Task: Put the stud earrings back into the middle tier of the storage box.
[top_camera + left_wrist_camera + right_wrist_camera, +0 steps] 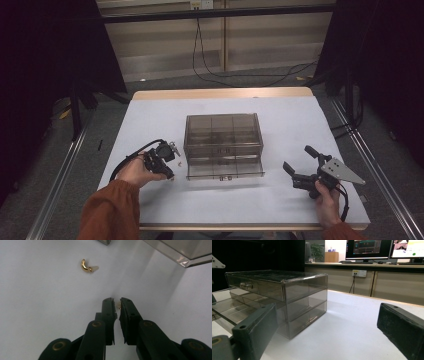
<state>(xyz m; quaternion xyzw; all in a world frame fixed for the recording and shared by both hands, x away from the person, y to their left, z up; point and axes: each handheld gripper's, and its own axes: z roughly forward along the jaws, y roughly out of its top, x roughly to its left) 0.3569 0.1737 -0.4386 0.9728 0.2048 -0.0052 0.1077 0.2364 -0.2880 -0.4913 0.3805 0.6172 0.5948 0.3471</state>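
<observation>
My left gripper (117,305) points down at the white table cover, its jaws drawn almost together on a tiny gold-coloured piece (119,306) pinched at the tips. A second small curved gold piece (87,266) lies loose on the cover beyond them. In the high view, the left gripper (170,172) sits just left of a smoky transparent drawer cabinet (222,132), whose bottom drawer (225,170) is pulled out toward me. My right gripper (298,158) rests at the front right, jaws wide open and empty, facing the cabinet (279,290).
The cabinet's corner (185,252) is close to the left gripper's upper right. The white table cover (290,120) runs to a wooden table edge (220,93) at the back. Cables hang behind the table (200,55). Monitors (372,248) stand on a far counter.
</observation>
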